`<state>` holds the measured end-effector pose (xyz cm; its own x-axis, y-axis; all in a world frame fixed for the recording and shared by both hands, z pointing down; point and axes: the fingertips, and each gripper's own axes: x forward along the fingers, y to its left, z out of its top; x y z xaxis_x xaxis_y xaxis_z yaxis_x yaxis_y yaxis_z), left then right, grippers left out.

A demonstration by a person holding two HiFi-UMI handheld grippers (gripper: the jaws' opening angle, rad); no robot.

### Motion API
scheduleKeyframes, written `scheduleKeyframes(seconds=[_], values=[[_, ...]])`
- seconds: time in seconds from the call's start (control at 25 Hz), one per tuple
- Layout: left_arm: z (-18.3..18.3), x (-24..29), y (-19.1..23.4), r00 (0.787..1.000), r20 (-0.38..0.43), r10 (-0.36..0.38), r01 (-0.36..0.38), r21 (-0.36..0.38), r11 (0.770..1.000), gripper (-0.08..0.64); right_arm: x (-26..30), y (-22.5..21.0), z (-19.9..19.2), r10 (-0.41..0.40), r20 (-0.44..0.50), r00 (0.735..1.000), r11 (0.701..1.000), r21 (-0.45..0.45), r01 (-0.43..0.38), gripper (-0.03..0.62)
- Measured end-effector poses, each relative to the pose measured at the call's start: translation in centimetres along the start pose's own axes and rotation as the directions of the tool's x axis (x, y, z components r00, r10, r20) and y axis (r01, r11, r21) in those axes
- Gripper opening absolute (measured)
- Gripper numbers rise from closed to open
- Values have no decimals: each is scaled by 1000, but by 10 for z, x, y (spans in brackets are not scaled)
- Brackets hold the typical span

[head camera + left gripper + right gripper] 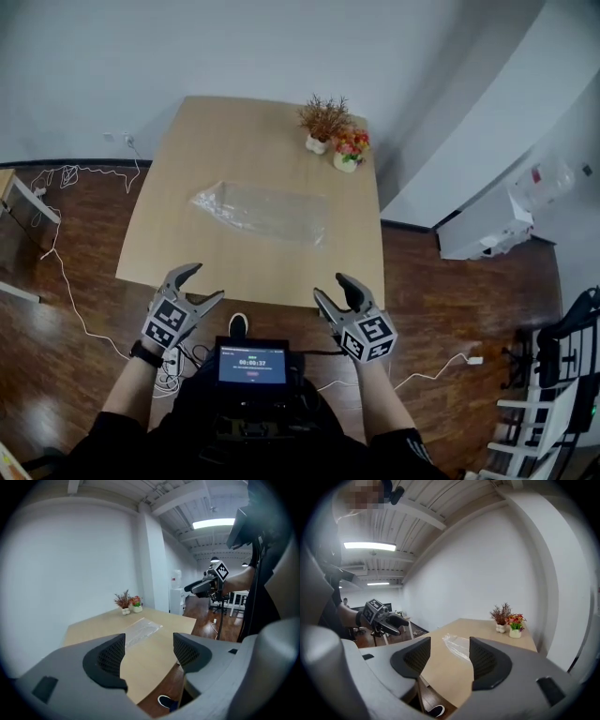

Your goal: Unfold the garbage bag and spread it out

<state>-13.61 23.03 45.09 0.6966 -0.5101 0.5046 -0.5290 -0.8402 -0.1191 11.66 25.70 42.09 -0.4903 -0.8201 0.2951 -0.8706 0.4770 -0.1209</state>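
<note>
Garbage bag (262, 211): clear plastic, lying as a long, crumpled strip near the middle of the counter (178, 253). Nothing rests on it and nothing touches it. In the left gripper view the bag (143, 630) appears beyond the gap between the fingers. In the right gripper view it (457, 645) also lies beyond the gap.

Left gripper (204, 283): held at the near edge of the counter, well apart from the bag. Its own view shows the gripper (149, 651) with its fingers (110, 658) spread wide and only the counter surface and the floor in the gap. It also shows in the right gripper view (396, 620), held out on the person's arm.

Right gripper (330, 287): held at the near edge of the counter, level with the left one. Its own view shows the gripper (450, 656) with its fingers (485, 660) standing apart and nothing between them. The left gripper view shows it from the side (197, 587).

Markings: each gripper carries a cube with black-and-white square markers (169, 322). A small screen (251, 364) sits at the person's chest. It shows a row of white digits on a blue field, too small to read with certainty.

Other items: two potted plants stand close together at the far right corner of the counter. One has brown twigs (322, 122); the other has red and yellow flowers (350, 148). White cables (66, 178) lie on the wooden floor (75, 309) to the left of the counter.
</note>
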Motion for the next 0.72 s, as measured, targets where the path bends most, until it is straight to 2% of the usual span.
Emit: scheduleKeyframes(seconds=[0.2, 0.36, 0.72], values=[[-7, -24, -22, 1000, 20, 5, -4, -39, 999, 327, -25, 26, -15, -2, -24, 1000, 1000, 4, 2, 276], [-10, -35, -26, 1000, 29, -10, 12, -40, 999, 327, -34, 32, -23, -32, -40, 999, 999, 12, 32, 268], [-28, -47, -18, 1000, 16, -24, 25, -33, 999, 327, -27, 47, -2, -76, -13, 997, 997, -1, 76, 258]])
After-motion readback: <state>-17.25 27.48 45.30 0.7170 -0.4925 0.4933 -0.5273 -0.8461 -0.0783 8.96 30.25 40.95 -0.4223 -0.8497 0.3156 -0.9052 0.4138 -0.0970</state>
